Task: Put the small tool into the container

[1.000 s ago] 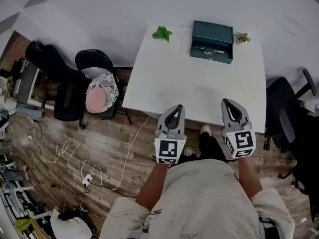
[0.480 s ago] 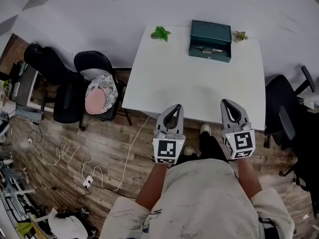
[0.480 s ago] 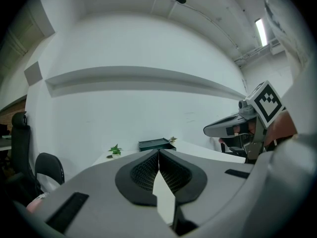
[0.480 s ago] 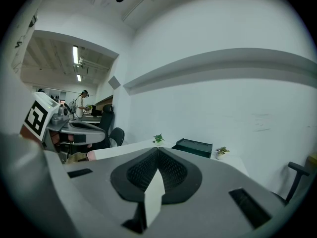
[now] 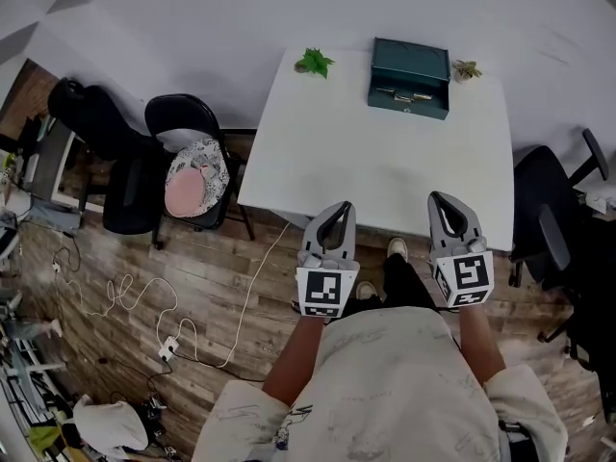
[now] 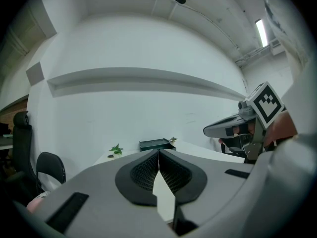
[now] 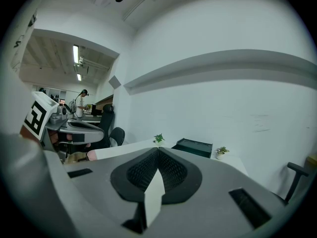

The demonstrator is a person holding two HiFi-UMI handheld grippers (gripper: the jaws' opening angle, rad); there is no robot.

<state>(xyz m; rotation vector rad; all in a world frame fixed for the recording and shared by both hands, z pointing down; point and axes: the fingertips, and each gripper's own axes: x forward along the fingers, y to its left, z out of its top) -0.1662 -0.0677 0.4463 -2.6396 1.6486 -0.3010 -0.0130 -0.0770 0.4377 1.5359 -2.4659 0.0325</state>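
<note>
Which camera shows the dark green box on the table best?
The head view: it looks down on the dark green box and shows its whole top. Both gripper views catch it only edge-on, small and far off.

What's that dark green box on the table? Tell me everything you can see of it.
The dark teal box looks like painted metal: low, rectangular, lid apparently shut, a silvery handle or latch toward its near side. It sits flat at the far edge of the white table, between the left plant and the right plant.
</note>
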